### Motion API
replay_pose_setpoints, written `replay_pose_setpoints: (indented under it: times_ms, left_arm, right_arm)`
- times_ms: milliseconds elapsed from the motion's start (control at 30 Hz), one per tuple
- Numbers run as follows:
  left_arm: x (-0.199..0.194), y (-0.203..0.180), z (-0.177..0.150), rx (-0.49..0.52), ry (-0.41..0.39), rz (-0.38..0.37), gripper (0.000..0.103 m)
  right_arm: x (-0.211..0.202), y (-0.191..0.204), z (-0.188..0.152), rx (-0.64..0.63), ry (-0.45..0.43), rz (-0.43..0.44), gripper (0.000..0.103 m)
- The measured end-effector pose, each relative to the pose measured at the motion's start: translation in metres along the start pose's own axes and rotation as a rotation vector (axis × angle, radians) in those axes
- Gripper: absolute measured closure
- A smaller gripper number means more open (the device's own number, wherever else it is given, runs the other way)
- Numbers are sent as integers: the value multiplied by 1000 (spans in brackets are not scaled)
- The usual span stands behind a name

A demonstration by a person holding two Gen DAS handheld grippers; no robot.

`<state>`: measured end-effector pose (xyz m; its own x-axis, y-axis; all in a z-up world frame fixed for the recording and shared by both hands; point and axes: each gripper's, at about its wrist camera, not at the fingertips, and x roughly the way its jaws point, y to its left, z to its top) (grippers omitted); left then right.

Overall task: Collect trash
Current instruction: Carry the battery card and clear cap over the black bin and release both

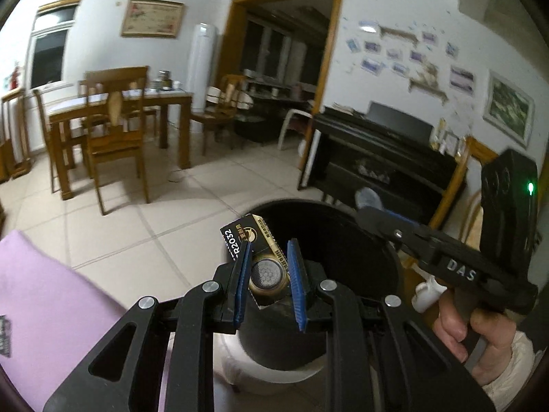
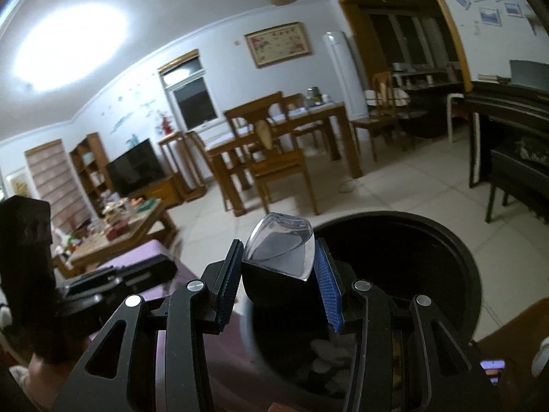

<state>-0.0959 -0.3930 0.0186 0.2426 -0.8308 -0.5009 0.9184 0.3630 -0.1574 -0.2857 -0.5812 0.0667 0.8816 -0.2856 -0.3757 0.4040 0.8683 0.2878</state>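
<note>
My left gripper [image 1: 268, 259] is shut on a black and gold coin-battery card [image 1: 255, 243] marked 2032, the round cell showing between the blue pads. It hangs over the near rim of a round black trash bin [image 1: 346, 240]. My right gripper [image 2: 279, 257] is shut on a black piece with a clear plastic cover [image 2: 279, 252], held just left of the same black bin [image 2: 429, 257], whose white crumpled contents show deep inside. The right gripper's body [image 1: 456, 264] and the hand holding it also show at the right of the left wrist view.
A purple cloth surface [image 1: 44, 302] lies at lower left. A black piano [image 1: 384, 158] stands right of the bin. A wooden dining table with chairs [image 1: 116, 116] is farther back across tiled floor. A cluttered low table [image 2: 113, 233] and television [image 2: 135, 166] sit to the left.
</note>
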Motion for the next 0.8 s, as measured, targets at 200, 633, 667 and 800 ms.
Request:
replay_pose_setpoints:
  times_ms: [200, 633, 667, 800]
  left_arm:
    - [36, -31, -10, 63, 61, -48, 82]
    - [58, -48, -14, 115, 83, -49, 82]
    - [59, -49, -14, 117, 85, -50, 82]
    - [61, -55, -16, 134, 86, -48, 82]
  right_arm:
    - [2, -35, -14, 40, 19, -65, 61]
    - [13, -51, -24, 76, 17, -114, 61]
    - [13, -51, -25, 78, 18, -114, 61]
    - [17, -52, -29, 83, 24, -120, 61]
